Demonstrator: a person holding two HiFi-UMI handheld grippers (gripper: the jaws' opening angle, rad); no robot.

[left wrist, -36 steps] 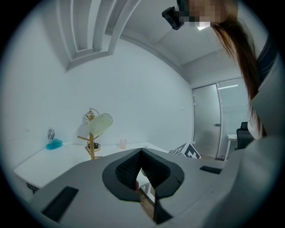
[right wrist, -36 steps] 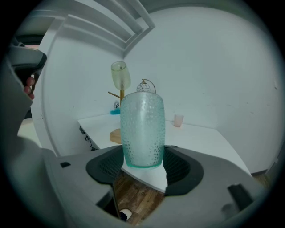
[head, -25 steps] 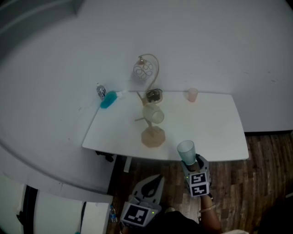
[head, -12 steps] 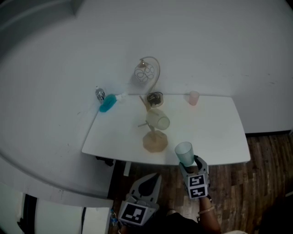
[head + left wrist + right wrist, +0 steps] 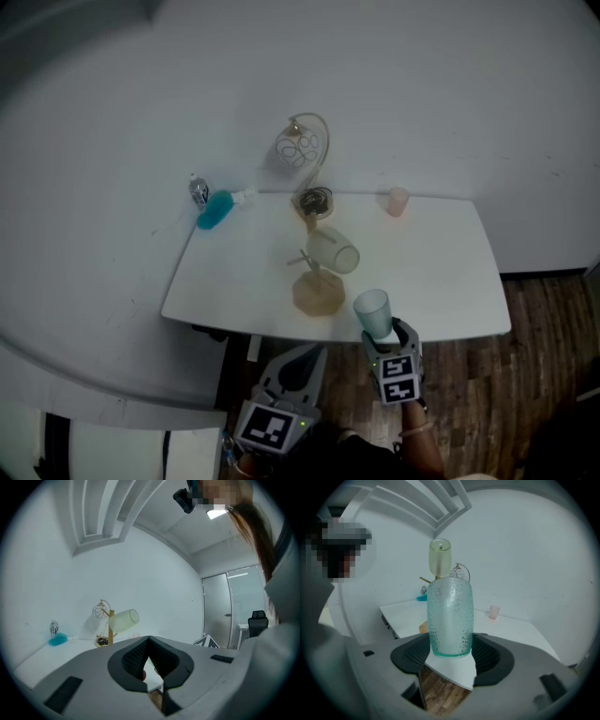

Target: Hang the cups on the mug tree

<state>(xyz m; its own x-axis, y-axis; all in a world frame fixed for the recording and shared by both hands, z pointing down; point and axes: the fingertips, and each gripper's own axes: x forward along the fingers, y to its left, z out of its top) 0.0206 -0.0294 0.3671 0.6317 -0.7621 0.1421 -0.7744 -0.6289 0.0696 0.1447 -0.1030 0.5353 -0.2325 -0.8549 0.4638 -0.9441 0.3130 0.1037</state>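
A wooden mug tree [image 5: 317, 284] stands near the front of the white table [image 5: 441, 272], and a pale green cup [image 5: 334, 251] hangs on it. My right gripper [image 5: 382, 336] is shut on a dimpled teal cup [image 5: 374, 311], upright over the table's front edge. In the right gripper view the teal cup [image 5: 450, 616] fills the space between the pads, with the hung cup [image 5: 439, 558] behind it. My left gripper [image 5: 302, 362] is below the table's front edge with its jaws shut and empty. The left gripper [image 5: 149, 640] points toward the tree [image 5: 111, 631].
A small pink cup [image 5: 398, 201] stands at the table's back right. A wire ornament [image 5: 302, 148] and a metal bowl [image 5: 317, 200] sit at the back middle. A blue object [image 5: 214, 209] and a can [image 5: 198, 191] lie at the back left. Wooden floor [image 5: 487, 394] lies below.
Both grippers have shifted slightly left in the head view. The right one still carries the teal cup. The green cup stays on the tree.
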